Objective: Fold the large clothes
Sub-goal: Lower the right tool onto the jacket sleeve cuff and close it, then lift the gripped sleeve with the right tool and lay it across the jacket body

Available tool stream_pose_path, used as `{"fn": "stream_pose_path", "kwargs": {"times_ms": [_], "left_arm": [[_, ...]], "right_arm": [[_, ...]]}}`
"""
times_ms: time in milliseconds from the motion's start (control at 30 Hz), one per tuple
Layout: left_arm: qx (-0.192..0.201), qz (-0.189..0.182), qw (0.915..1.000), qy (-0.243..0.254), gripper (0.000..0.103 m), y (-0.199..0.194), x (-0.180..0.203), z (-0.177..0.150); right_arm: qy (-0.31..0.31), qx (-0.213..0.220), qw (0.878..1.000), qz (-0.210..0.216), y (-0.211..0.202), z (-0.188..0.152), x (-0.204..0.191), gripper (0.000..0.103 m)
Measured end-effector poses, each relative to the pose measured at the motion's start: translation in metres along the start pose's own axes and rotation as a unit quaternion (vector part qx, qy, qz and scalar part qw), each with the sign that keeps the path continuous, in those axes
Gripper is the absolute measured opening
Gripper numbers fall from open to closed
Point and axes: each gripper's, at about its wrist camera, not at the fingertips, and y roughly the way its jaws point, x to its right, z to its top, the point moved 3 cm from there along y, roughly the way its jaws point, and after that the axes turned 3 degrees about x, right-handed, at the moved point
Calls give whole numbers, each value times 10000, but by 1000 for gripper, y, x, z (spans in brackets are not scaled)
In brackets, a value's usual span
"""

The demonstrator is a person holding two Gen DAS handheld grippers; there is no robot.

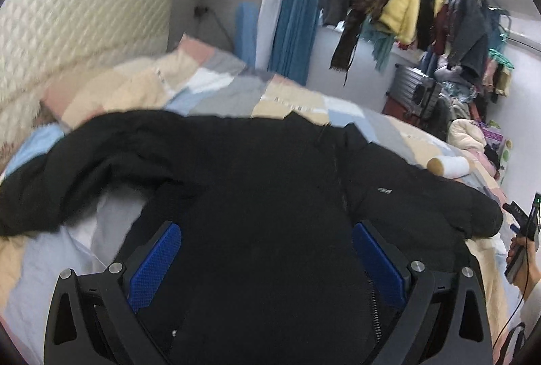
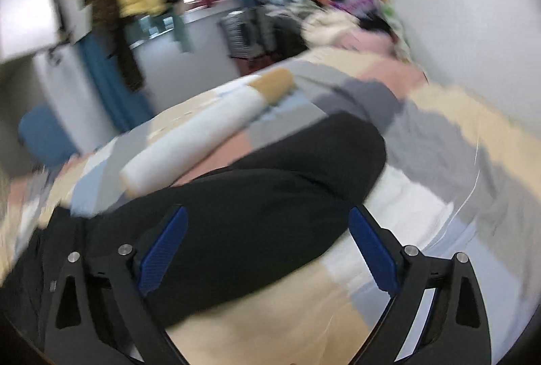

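A large black puffer jacket (image 1: 257, 182) lies spread face up on the patchwork bedspread (image 1: 142, 84), sleeves out to both sides, its zipper near my left gripper. My left gripper (image 1: 267, 229) is open, its blue pads (image 1: 157, 260) wide apart over the jacket's lower body. In the right wrist view the jacket's right sleeve (image 2: 270, 196) lies across the bed. My right gripper (image 2: 268, 219) is open above that sleeve, one blue pad (image 2: 372, 250) over the bedspread (image 2: 456, 135). That view is blurred by motion.
A white and tan roll (image 2: 209, 128) lies on the bed beyond the sleeve, also in the left wrist view (image 1: 448, 165). A quilted headboard (image 1: 77, 23) stands at left. Hanging clothes (image 1: 416, 0), a suitcase (image 1: 419, 91) and piles fill the far side.
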Motion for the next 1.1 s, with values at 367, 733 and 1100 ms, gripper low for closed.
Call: {"fn": "stream_pose_path", "kwargs": {"times_ms": [367, 733, 1100], "left_arm": [[-267, 404, 9981, 373, 102, 53, 24, -21], [-399, 422, 9972, 477, 102, 65, 29, -27], [82, 488, 9980, 402, 102, 24, 13, -4]], "right_arm": [[1334, 127, 9910, 14, 103, -12, 90, 84], [1582, 273, 9861, 424, 122, 0, 94, 34], [792, 525, 9950, 304, 16, 80, 51, 5]]}}
